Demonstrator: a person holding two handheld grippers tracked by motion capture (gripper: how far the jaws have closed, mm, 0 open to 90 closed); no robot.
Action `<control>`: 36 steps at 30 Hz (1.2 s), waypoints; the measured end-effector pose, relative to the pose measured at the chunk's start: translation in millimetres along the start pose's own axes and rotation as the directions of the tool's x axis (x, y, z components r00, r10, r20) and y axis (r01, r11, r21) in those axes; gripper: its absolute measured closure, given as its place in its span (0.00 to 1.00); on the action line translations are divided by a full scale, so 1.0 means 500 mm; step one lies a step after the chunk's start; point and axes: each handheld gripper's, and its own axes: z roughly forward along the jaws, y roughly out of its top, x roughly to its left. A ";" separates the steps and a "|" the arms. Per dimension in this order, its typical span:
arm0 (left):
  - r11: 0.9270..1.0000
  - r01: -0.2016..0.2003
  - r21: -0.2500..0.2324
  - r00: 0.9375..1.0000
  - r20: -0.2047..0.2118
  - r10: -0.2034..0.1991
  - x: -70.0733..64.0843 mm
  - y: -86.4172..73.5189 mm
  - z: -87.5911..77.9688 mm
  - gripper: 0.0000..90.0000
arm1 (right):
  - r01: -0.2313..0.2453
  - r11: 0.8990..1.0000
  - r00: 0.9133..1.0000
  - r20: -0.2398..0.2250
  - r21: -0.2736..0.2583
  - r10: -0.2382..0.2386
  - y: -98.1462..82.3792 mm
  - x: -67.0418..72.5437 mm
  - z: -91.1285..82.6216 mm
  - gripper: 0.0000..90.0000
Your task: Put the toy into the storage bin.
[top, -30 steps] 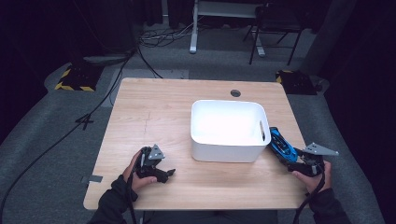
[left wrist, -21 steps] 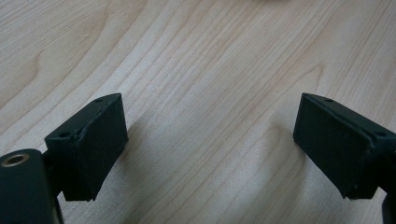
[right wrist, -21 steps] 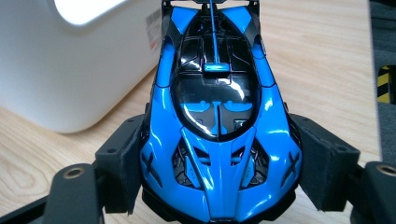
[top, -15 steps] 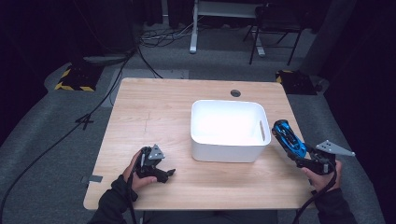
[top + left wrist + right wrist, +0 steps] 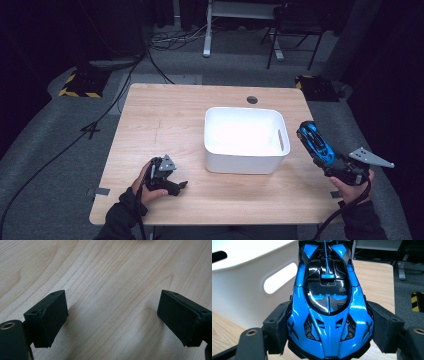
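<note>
The right gripper (image 5: 327,152) clamps a blue toy car (image 5: 329,302) by its flanks, held in the air just off the table's right edge, beside the white bin (image 5: 245,140). The bin's handle-slotted wall stands between the car and the bin's inside. The left gripper (image 5: 167,180) rests on the wooden table (image 5: 165,115), jaws spread wide with bare wood between them. No lettering can be read on the car or the bin.

- We list a glossy blue-and-black plastic toy car (image 5: 329,305), mirror-bright.
- We note a smooth white plastic tub (image 5: 245,162), faintly satin.
- We record a pale matt wood-grain tabletop (image 5: 107,272).
- We log matt black gripper pads (image 5: 53,315).
</note>
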 end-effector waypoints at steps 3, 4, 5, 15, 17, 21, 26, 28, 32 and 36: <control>1.000 0.000 -0.001 1.000 -0.001 0.000 0.000 0.000 0.000 0.11 | 0.005 1.000 1.000 -0.008 -0.013 -0.005 0.008 0.004 -0.006 0.29; 1.000 -0.001 -0.001 1.000 -0.001 0.001 0.000 0.000 0.000 0.11 | 0.004 1.000 1.000 -0.010 -0.018 -0.004 0.009 0.005 -0.006 0.29; 1.000 0.000 0.000 1.000 0.000 0.000 0.000 0.000 0.000 0.11 | 0.005 1.000 1.000 -0.015 -0.023 -0.005 0.012 0.006 -0.007 0.29; 1.000 -0.004 0.000 1.000 -0.001 0.004 0.000 0.000 0.000 0.11 | 0.031 0.998 0.998 -0.046 -0.053 -0.033 0.033 0.024 -0.015 0.29; 1.000 -0.002 0.000 1.000 -0.002 0.002 0.000 0.000 0.000 0.11 | 0.032 0.998 0.998 -0.052 -0.054 -0.035 0.036 0.027 -0.015 0.29; 1.000 0.000 -0.001 1.000 -0.001 0.000 0.000 0.000 0.000 0.11 | 0.045 0.997 0.997 -0.058 -0.057 -0.048 0.042 0.033 -0.013 0.29; 1.000 0.000 -0.001 1.000 -0.001 0.000 0.000 0.000 0.000 0.11 | 0.051 0.997 0.996 -0.069 -0.062 -0.055 0.052 0.042 -0.012 0.29; 1.000 -0.001 -0.001 1.000 -0.001 0.001 0.000 0.000 0.000 0.11 | 0.056 0.996 0.995 -0.075 -0.064 -0.060 0.055 0.045 -0.011 0.29; 1.000 0.000 -0.001 1.000 -0.001 0.000 0.000 0.000 0.000 0.11 | 0.079 0.995 0.992 -0.088 -0.067 -0.085 0.062 0.053 -0.007 0.29; 1.000 0.000 -0.001 1.000 -0.001 0.000 0.000 0.000 0.000 0.11 | 0.093 0.993 0.989 -0.106 -0.072 -0.101 0.072 0.062 -0.003 0.29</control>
